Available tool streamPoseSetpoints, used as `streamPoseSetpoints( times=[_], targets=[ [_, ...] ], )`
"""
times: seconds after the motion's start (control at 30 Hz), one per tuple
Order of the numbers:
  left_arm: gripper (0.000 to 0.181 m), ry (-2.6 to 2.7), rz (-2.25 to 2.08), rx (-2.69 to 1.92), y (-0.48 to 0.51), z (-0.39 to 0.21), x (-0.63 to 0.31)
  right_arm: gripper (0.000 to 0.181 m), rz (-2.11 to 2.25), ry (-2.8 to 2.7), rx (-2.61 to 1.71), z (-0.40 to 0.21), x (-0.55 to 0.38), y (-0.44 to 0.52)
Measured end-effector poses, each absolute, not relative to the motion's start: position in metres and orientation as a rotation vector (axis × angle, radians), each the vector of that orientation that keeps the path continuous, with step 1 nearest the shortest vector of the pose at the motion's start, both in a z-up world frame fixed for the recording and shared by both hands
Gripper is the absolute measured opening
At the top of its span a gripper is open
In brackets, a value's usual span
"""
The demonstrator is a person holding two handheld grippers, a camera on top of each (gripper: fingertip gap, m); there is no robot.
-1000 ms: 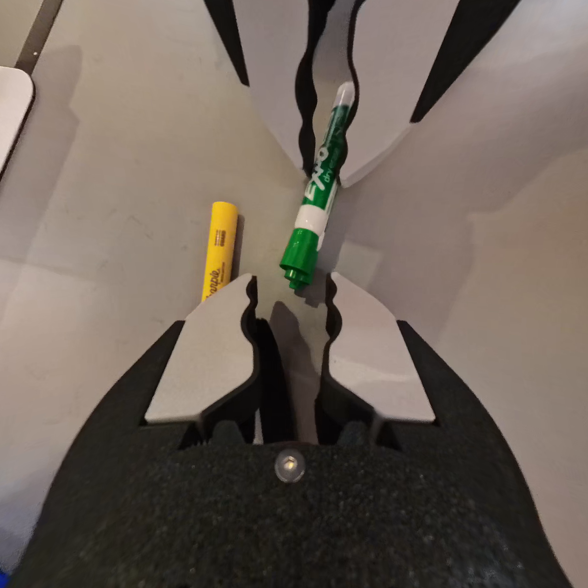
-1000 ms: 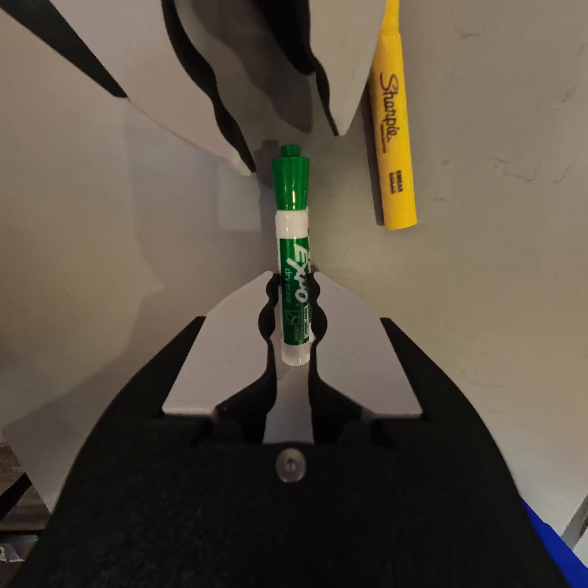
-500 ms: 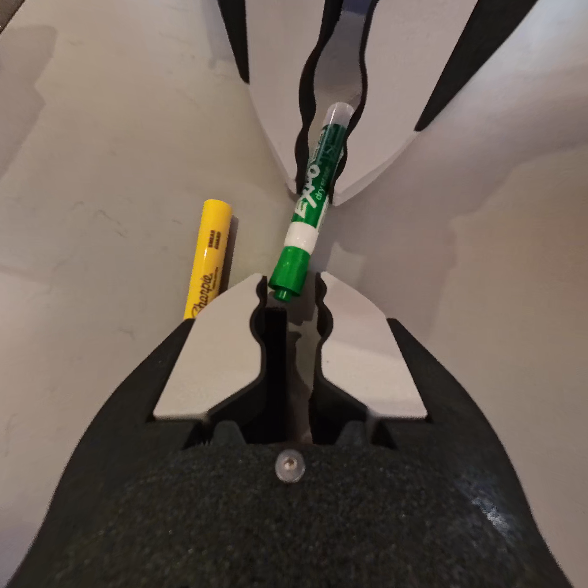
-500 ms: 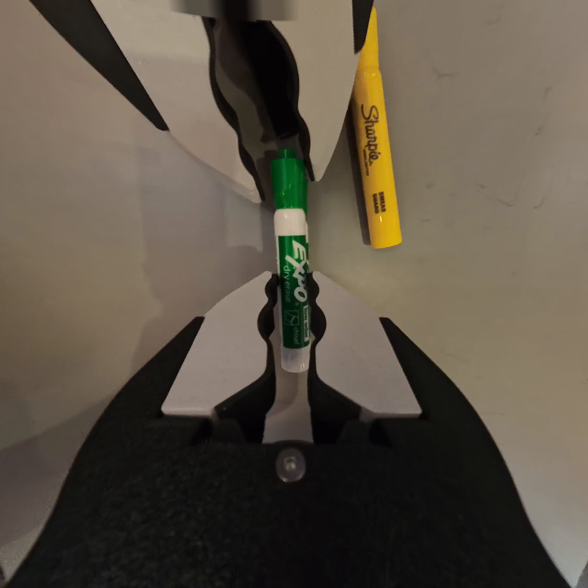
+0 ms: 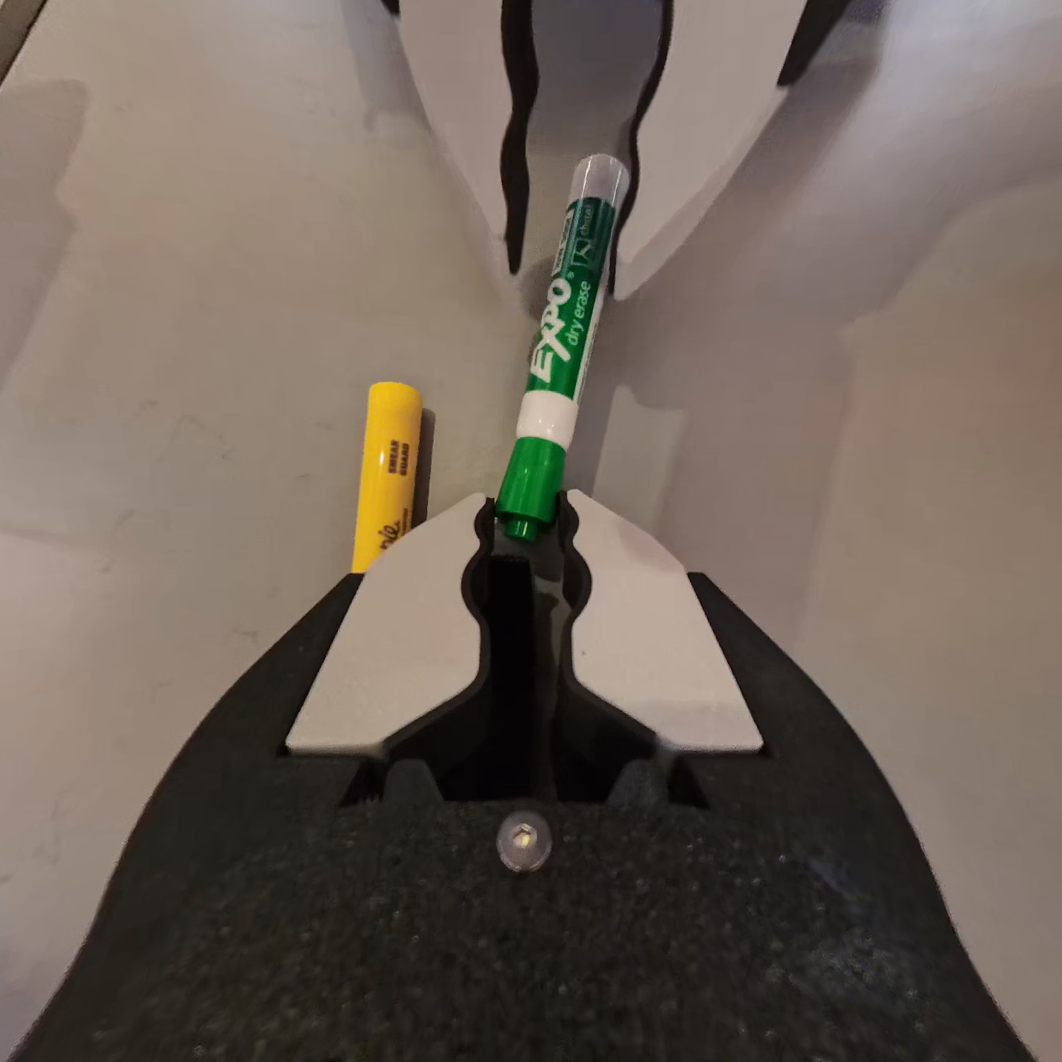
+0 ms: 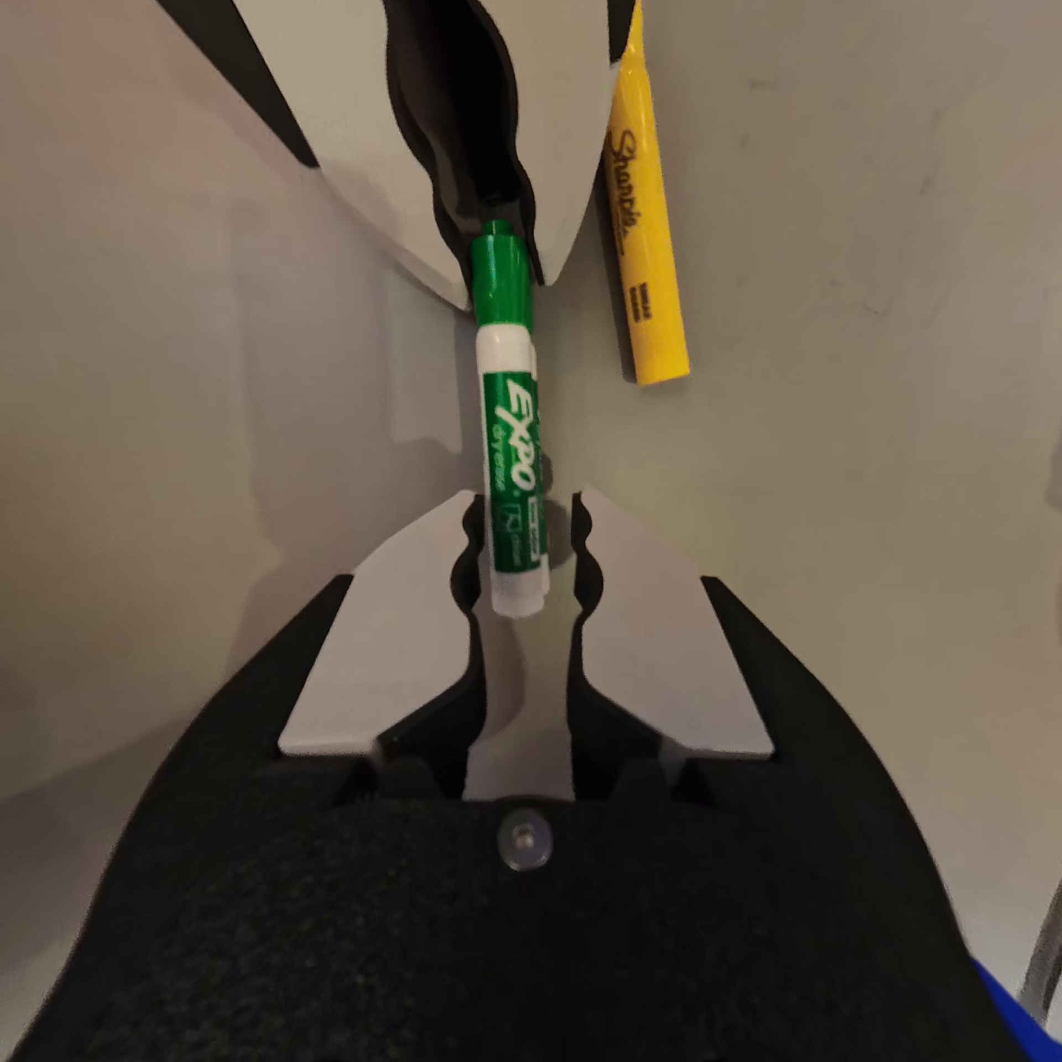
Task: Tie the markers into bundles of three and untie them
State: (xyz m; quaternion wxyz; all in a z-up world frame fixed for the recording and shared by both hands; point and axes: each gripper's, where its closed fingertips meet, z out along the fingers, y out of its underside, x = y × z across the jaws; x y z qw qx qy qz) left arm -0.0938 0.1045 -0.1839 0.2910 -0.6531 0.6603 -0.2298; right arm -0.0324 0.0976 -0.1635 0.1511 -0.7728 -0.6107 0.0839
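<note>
A green dry-erase marker hangs in the air between my two facing grippers, above the grey table. My left gripper is shut on its green cap end. My right gripper is open, its fingers standing on either side of the marker's white tail end with a gap on the right. In the right wrist view the left gripper clamps the cap. In the left wrist view the right gripper is spread around the tail. A yellow marker lies on the table beside the left gripper; it also shows in the right wrist view.
The grey table spreads all around both grippers. A blue object peeks in at the bottom right corner of the right wrist view. A dark table edge shows at the far top left of the left wrist view. One gripper's finger ends stand about 7 cm off the other's.
My left gripper moved forward and closed on the green marker's cap. My right gripper, which had been shut on the marker's tail, has opened.
</note>
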Motion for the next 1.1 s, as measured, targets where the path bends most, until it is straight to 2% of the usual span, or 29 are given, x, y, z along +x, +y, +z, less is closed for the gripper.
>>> streamPoseSetpoints(
  times=[0.2, 0.4, 0.63, 0.77, 0.8, 0.93, 1.1],
  targets=[
    [0.02, 1.767, -0.609, -1.75, 0.103, -0.184, -0.093, 0.047, 0.183, -1.749, -2.193, -0.156, -0.03, 0.089],
    [0.02, 1.745, -0.617, -1.781, 0.105, -0.184, -0.093, 0.046, 0.07, -1.714, -2.178, -0.179, -0.037, 0.097],
    [0.02, 1.742, -0.626, -1.786, 0.104, -0.185, -0.093, 0.028, 0.17, -1.737, -2.214, -0.187, -0.046, 0.101],
    [0.02, 1.721, -0.662, -1.795, 0.103, -0.184, -0.092, 0.025, 0.174, -1.8, -2.245, -0.196, -0.048, 0.099],
    [0.02, 1.714, -0.667, -1.797, 0.103, -0.184, -0.091, 0.019, 0.184, -1.801, -2.243, -0.196, -0.049, 0.099],
    [0.02, 1.682, -0.715, -1.829, 0.102, -0.183, -0.094, 0.018, 0.239, -1.822, -2.253, -0.196, -0.051, 0.094],
    [0.031, 1.605, -0.777, -1.854, 0.105, -0.171, -0.112, 0.018, 0.21, -1.837, -2.257, -0.196, -0.047, 0.094]
  ],
)
